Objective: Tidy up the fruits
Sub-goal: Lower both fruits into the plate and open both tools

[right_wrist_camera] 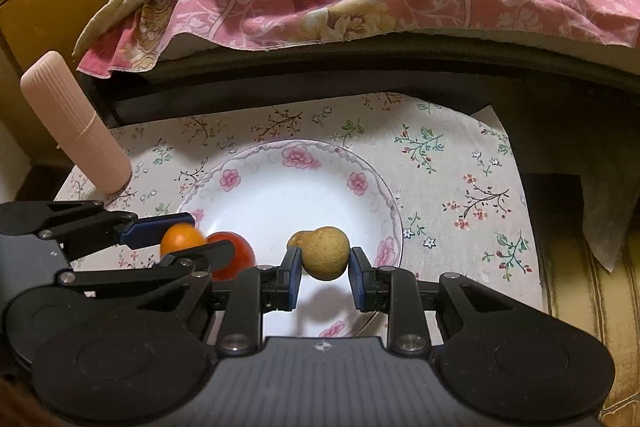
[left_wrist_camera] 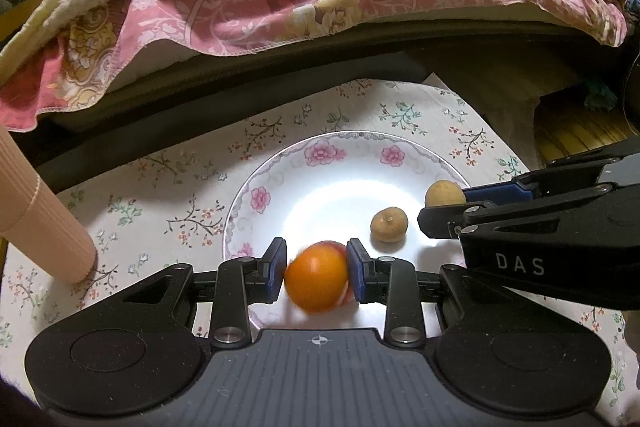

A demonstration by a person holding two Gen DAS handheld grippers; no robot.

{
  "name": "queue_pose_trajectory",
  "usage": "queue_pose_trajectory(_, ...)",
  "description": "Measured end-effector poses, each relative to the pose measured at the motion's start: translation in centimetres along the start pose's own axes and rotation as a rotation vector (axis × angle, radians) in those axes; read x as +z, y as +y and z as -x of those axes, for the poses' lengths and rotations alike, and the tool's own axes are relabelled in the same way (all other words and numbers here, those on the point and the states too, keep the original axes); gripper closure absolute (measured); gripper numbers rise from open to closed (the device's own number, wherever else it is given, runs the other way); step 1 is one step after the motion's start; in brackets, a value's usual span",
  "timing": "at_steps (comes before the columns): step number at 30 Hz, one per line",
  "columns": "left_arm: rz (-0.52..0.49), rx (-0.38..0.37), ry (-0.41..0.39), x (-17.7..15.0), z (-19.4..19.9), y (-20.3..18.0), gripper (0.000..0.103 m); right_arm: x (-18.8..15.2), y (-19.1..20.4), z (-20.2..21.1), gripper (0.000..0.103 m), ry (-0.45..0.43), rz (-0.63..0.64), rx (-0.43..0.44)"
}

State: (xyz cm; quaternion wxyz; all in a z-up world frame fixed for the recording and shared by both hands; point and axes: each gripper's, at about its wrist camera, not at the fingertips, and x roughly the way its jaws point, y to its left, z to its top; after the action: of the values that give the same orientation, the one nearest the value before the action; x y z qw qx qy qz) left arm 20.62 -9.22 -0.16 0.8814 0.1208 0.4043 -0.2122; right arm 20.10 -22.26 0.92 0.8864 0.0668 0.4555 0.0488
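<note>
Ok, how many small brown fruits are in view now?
2. One brown fruit lies loose on the plate; the second brown fruit sits between the right tool's fingers above the plate. More may be hidden.

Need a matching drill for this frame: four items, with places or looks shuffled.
1. orange fruit
2. tan fruit
3. pink cylinder
4. plate

A. between the right claw's fingers
B. on the floral cloth, left of the plate
C. between the left claw's fingers
D. white with pink flowers on the rim

Pairs: 1-C, 2-A, 3-B, 4-D
</note>
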Motion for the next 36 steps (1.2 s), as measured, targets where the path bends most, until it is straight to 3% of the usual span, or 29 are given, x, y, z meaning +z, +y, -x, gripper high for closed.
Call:
queue_pose_trajectory(16,0.035,0.003,-0.013,0.6,-0.3,0.6,0.059,0.4,-0.9,-0.6,0.073,0.009,-0.084,0.034)
queue_pose_trajectory(36,0.039,0.028,-0.034,0.5,1.2,1.0,0.051,0.3,0.0,0.6,0.073,-0.013,-0.047,0.026)
